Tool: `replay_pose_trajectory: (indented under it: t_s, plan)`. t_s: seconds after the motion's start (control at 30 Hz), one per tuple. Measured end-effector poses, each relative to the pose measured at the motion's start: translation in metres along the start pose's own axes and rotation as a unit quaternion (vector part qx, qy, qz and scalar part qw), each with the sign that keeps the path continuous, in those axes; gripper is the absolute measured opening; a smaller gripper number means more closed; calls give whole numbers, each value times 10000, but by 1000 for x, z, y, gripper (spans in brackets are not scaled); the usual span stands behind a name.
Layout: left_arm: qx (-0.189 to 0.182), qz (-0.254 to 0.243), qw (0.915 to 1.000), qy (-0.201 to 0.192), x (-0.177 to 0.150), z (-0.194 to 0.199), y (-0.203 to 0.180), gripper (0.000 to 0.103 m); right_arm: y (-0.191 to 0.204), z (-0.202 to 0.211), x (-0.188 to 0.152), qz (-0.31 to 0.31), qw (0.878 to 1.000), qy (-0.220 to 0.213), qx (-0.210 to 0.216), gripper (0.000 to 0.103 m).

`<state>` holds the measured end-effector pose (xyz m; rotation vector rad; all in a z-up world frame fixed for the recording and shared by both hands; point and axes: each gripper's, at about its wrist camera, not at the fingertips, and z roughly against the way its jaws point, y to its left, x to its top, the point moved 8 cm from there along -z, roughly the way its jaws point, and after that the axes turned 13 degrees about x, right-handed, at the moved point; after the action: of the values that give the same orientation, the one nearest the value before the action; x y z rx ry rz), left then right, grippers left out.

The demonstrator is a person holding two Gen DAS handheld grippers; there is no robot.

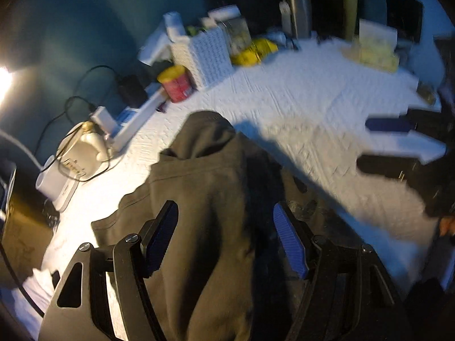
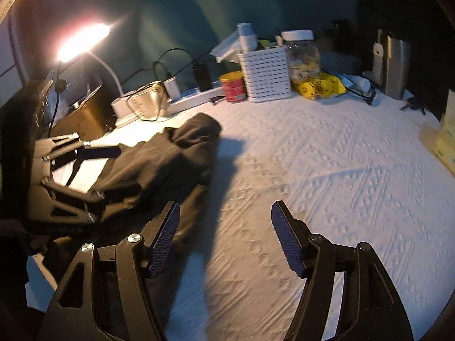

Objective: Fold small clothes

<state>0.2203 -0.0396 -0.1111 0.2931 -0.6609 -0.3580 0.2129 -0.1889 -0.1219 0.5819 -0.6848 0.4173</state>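
Garment [image 1: 199,187] bunched at six o'clock on white cloth [image 1: 312,108], under left gripper [image 1: 224,227]. Both jaw pairs apart, empty. Better to bring right gripper [image 2: 224,227] toward nine o'clock, pinch opposite edges, spread flat.

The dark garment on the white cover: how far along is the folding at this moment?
Done: nothing clearly; the dark garment lies bunched and creased on the white cover, with no neat fold showing. In hand: nothing; the left gripper hangs open over the cloth, and the right gripper is open above bare cover beside it. Left: grasp it, spread it flat, fold it.
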Motion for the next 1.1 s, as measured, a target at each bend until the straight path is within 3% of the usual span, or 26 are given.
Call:
replay_pose_trajectory:
  t_s: [0.1,0.13,0.17,0.2,0.27,0.37,0.5,0.87,1.03,1.1]
  plan:
    - [465,-347,9982,141,-4,-19,-5,69,-12,-5,1,-76,10000,12,-6,70]
    - [660,-442,9967,169,-6,-25,-3,63,-13,-8,2,-87,10000,27,0,70]
    - [711,-479,9961,208,-9,-29,-1,49,-15,-10,2,-88,9999,49,6,70]
    - [670,-428,9965,266,-11,-31,1,43,-15,-14,2,-83,9999,77,4,70]
    - [566,-139,9979,299,-14,-32,13,19,-16,-21,3,-55,9999,147,12,70]
    - [576,364,9975,194,-14,-25,37,13,-15,-31,6,-3,9997,228,17,70]
    - [1063,1027,9889,127,-21,-24,88,10,-12,-43,12,-16,9996,289,56,70]
    - [1241,2149,9661,714,-80,-52,169,10,11,-76,27,213,9984,532,-29,70]
    - [408,2631,9633,343,-70,-37,169,11,6,-82,47,136,9990,416,-125,70]
    - [50,2641,9643,193,-56,-33,160,23,1,-84,57,20,9994,316,-105,70]
